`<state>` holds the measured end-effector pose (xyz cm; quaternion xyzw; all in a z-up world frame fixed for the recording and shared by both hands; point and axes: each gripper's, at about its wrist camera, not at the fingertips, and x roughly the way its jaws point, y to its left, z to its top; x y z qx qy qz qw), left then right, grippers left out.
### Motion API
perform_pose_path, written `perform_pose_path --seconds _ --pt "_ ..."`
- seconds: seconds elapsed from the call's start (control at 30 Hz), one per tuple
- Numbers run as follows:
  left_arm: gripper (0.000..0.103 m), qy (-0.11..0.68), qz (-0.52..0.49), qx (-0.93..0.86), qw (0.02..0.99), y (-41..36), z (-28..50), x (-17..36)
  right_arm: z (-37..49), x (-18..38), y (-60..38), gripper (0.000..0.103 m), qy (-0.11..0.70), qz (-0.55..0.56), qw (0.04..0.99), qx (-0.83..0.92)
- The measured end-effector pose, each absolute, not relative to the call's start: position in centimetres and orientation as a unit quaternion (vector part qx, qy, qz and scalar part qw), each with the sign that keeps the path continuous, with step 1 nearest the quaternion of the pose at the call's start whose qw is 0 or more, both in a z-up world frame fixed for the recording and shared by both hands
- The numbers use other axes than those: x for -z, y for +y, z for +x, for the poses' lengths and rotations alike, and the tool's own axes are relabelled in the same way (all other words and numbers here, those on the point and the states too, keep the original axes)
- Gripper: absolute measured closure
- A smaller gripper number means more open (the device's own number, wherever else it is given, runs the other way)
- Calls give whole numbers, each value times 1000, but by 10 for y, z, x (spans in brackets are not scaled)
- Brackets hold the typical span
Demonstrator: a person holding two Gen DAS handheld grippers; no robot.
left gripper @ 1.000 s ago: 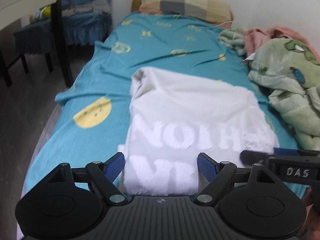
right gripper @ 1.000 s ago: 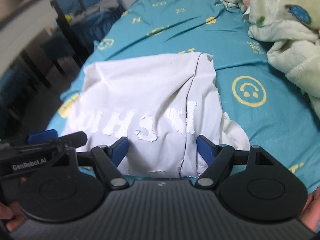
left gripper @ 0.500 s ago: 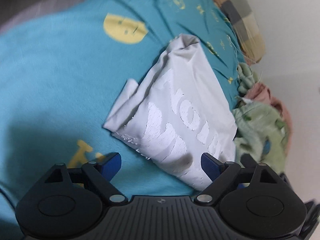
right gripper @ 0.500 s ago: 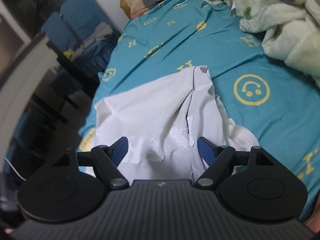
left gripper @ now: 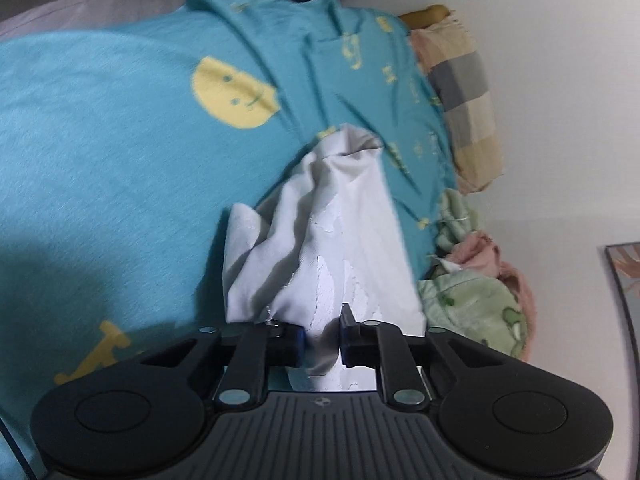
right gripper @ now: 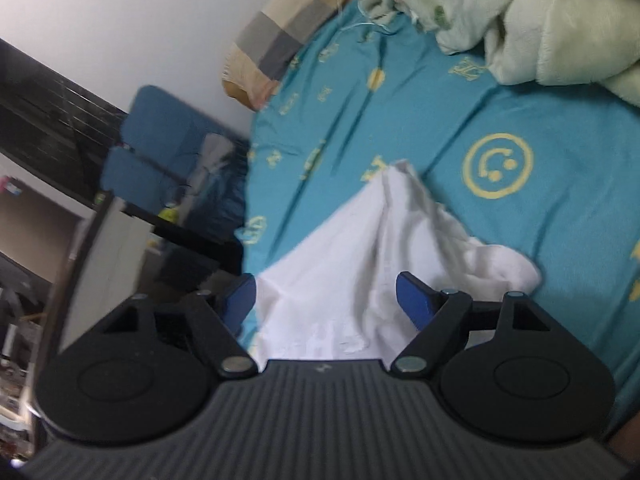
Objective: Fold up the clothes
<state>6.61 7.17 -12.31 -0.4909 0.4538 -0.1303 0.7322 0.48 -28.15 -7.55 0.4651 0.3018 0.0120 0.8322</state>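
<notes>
A white T-shirt with white cracked lettering lies on the teal bedsheet. My left gripper is shut on the shirt's near edge, and the cloth bunches and rises from the sheet. In the right wrist view the same shirt stretches away from me. My right gripper is open, its blue pads on either side of the shirt's near edge. The cloth passes under the gripper body, so its hem is hidden.
A green and pink blanket pile lies on the right of the bed, also in the right wrist view. A checked pillow lies at the head by the white wall. A blue chair stands beside the bed.
My left gripper has shut on the shirt's edge and lifted it into folds. Both cameras have tilted. My right gripper stays open and has moved closer over the shirt.
</notes>
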Motion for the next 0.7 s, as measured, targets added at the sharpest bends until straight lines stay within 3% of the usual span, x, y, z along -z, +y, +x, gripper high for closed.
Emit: perform_pose_path --seconds 0.3,0.57,0.67,0.7 --pt "92 391 -531 189 727 72 66 111 19 153 -219 23 441 616 645 -103" --pt "93 389 -524 194 732 78 63 110 12 166 -241 23 369 658 656 -1" --pt "93 392 -511 194 740 76 64 109 9 169 -249 27 337 670 661 36" --pt "93 395 -509 194 740 75 64 109 8 169 -252 33 326 673 662 48"
